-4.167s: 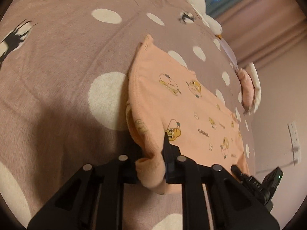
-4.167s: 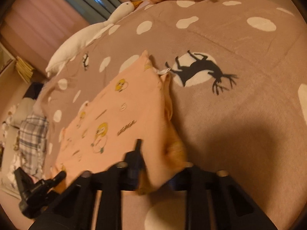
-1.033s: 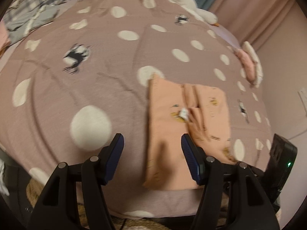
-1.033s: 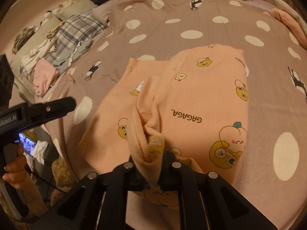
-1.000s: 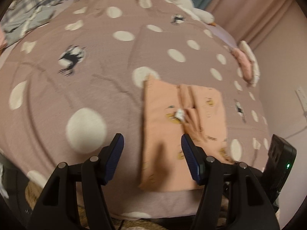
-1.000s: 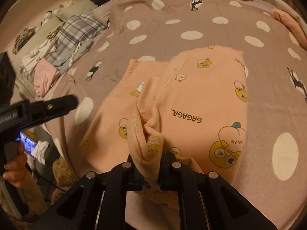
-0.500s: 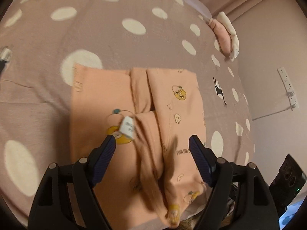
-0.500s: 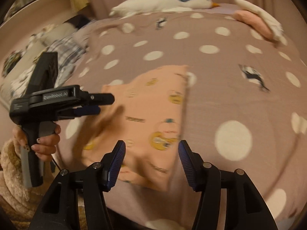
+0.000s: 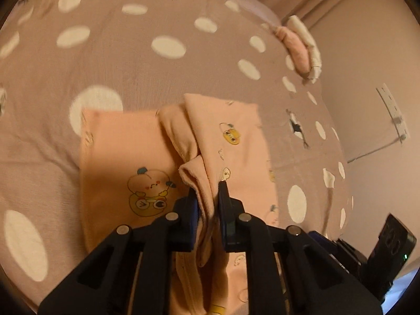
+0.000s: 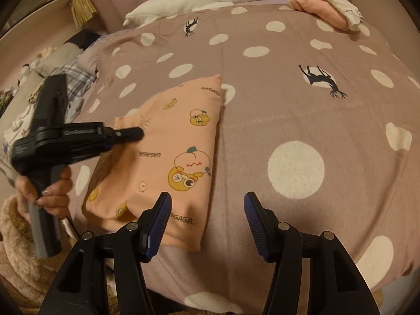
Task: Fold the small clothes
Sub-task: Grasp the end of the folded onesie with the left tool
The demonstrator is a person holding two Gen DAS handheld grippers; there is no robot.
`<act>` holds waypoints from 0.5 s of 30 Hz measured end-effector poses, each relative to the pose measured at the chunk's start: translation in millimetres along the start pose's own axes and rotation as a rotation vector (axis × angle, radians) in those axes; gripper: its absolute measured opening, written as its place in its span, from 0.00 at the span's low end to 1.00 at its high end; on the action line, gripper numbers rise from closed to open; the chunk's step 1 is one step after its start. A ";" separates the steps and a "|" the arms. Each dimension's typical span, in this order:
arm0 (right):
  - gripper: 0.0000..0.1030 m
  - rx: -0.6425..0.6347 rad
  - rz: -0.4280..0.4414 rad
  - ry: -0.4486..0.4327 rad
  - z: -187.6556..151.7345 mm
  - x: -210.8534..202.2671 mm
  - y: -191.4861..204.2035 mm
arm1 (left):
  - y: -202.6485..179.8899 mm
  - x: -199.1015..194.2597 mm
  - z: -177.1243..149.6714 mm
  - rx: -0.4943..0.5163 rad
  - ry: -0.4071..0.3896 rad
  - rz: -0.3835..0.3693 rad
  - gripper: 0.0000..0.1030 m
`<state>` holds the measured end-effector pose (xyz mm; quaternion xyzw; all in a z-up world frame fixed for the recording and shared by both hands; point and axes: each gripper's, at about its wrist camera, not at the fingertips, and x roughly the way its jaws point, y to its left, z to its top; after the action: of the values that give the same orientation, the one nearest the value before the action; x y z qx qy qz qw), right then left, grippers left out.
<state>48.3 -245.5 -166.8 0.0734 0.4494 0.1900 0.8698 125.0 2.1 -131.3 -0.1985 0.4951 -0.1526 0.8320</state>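
Both grippers (image 10: 207,223) black w/ silver screws, blue ribbed pads; hand (image 10: 50,191) w/ painted nails.

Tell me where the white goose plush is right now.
In the right wrist view the white goose plush lies along the far edge of the polka-dot blanket, upper middle, its beak pointing toward the folded pink and white clothes.

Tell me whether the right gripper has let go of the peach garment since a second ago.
Yes. The right gripper now hangs open, off the peach garment toward the white-dotted bedspread.
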 end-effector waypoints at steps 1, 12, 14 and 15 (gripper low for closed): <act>0.55 -0.003 0.001 -0.002 0.8 -0.1 0.7 | -1.4 -7.3 0.8 0.010 -0.016 0.010 0.12; 0.55 -0.079 0.037 0.004 6.9 8.4 22.4 | 37.1 -44.8 -8.2 -0.003 -0.069 0.148 0.13; 0.55 -0.093 0.041 0.014 7.2 12.4 26.2 | 45.5 -41.2 -12.9 -0.018 -0.051 0.160 0.14; 0.55 -0.098 0.040 0.020 7.1 14.5 28.5 | 48.4 -38.3 -15.2 -0.020 -0.041 0.169 0.14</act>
<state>54.1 -213.3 -165.1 0.0376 0.4465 0.2299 0.8639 96.6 59.0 -131.9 -0.1673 0.4945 -0.0729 0.8498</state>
